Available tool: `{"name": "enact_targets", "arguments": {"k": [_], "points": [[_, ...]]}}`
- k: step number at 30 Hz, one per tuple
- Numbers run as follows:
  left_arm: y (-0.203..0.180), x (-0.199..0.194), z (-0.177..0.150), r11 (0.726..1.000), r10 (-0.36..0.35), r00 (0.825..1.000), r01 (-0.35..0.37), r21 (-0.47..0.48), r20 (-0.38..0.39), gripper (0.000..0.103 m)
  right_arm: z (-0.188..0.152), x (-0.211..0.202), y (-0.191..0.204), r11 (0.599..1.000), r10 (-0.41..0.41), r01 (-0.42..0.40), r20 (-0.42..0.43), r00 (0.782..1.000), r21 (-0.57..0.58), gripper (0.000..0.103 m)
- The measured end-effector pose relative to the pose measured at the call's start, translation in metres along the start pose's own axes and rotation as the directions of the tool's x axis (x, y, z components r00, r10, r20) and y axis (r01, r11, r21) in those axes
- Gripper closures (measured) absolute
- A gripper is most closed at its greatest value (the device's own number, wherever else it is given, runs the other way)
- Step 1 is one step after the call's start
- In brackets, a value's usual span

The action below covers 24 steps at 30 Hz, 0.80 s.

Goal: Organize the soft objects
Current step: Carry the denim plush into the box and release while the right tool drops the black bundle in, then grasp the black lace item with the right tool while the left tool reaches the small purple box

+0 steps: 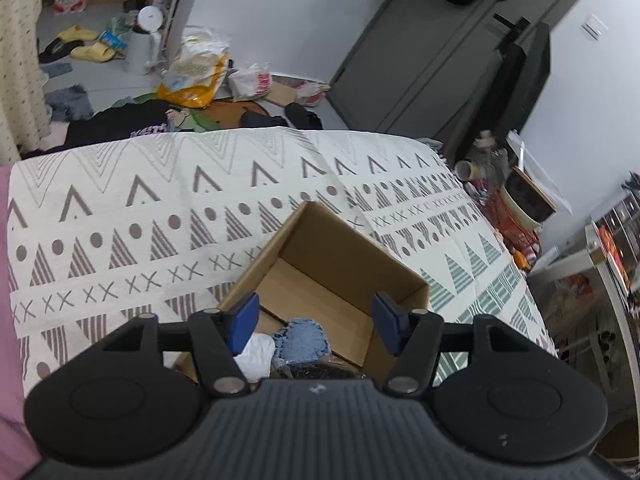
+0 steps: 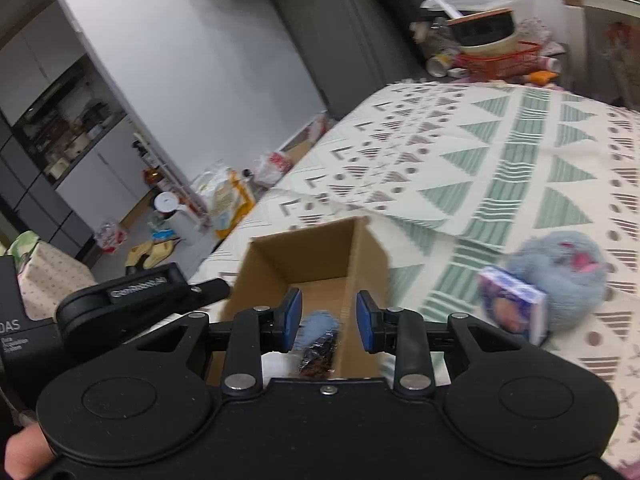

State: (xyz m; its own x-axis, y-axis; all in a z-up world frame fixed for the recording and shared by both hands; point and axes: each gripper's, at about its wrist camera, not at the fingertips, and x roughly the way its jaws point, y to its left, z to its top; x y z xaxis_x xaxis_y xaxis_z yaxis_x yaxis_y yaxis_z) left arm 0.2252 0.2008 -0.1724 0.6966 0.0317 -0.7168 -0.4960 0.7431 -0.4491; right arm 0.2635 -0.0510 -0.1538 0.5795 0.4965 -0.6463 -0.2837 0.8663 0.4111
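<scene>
The left claw (image 1: 316, 322) and right claw (image 2: 329, 322) are both hovering spread and empty over the cardboard box (image 2: 308, 256) on the bed (image 2: 500, 152). Several soft items are already lying inside; the blue plush toy (image 2: 564, 276) and small packet (image 2: 514, 304) are probably waiting.

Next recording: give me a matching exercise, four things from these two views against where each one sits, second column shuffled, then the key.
Things:
1. denim patch
2. blue fluffy toy
3. yellow slippers
4. cardboard box

Places:
A. on the floor beyond the bed
B. standing open on the patterned bedspread
C. inside the box
D. lying on the bedspread outside the box, beside a small printed packet

Pairs: 1-C, 2-D, 3-A, 4-B
</scene>
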Motion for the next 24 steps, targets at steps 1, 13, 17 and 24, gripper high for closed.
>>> {"name": "enact_targets", "arguments": {"k": [1,13,17,24], "points": [[-0.003,-0.001,-0.001,1.000,-0.003,1.000,0.003,0.011,0.000,0.039,0.000,-0.004,-0.006,1.000,-0.007,0.007,0.003,1.000,0.005,0.072],[-0.041,-0.012,-0.021,0.989,-0.026,1.000,0.023,0.148,0.017,0.025,0.002,-0.046,-0.065,0.996,-0.081,0.079,0.040,0.996,0.047,0.050],[-0.055,-0.016,-0.029,0.981,-0.036,0.999,0.031,0.194,0.025,0.024,0.001,-0.055,-0.080,0.994,-0.095,0.093,0.045,0.994,0.051,0.048],[-0.082,-0.017,-0.048,0.953,-0.071,0.997,0.062,0.295,0.019,0.024,-0.006,-0.064,-0.104,0.991,-0.111,0.108,0.034,0.993,0.075,0.047]]}}
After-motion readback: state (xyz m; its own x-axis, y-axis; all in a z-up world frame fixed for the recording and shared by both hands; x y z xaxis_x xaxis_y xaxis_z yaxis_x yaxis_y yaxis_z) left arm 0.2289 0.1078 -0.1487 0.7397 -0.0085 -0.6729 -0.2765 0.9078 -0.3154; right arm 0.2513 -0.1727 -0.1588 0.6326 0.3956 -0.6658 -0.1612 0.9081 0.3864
